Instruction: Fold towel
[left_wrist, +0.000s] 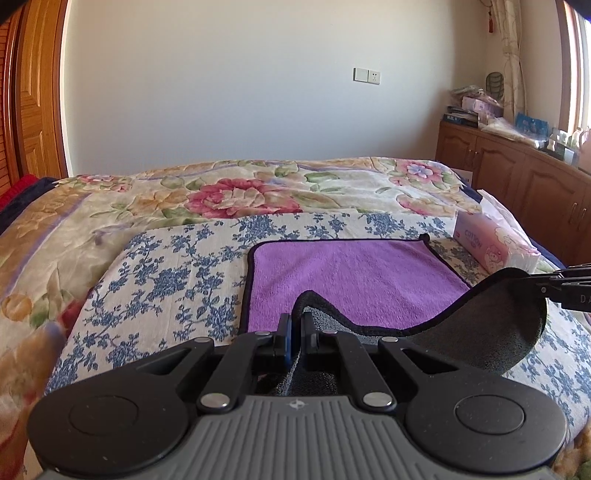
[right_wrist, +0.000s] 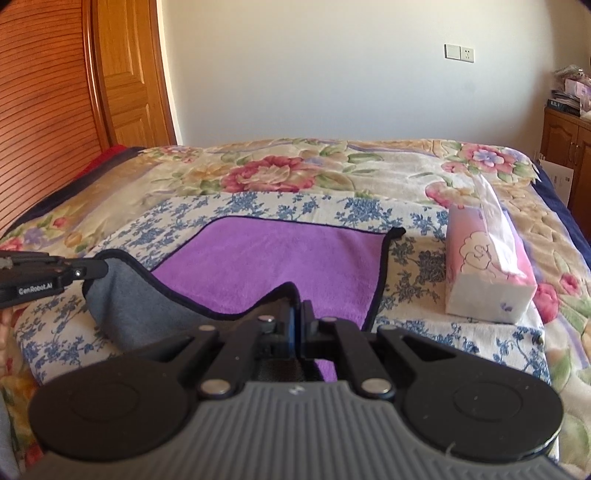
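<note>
A quilted floral bed (left_wrist: 110, 221) is filling the middle of both views, a blue-sprigged cloth (left_wrist: 166, 280) lying flat at its centre. On that cloth the plush purple towel (left_wrist: 351, 273) is resting, its dark-bound near edge lifting to bare a grey underside. The left gripper (left_wrist: 295, 332) and the right gripper (right_wrist: 298, 317) are each pinching that raised hem. A soft pink tissue pack (right_wrist: 487, 273) is sitting at right.

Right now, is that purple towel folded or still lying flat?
Partly folded: the towel lies mostly flat, but both tongs, left and right, pinch its near edge and lift it, baring the grey underside.
</note>
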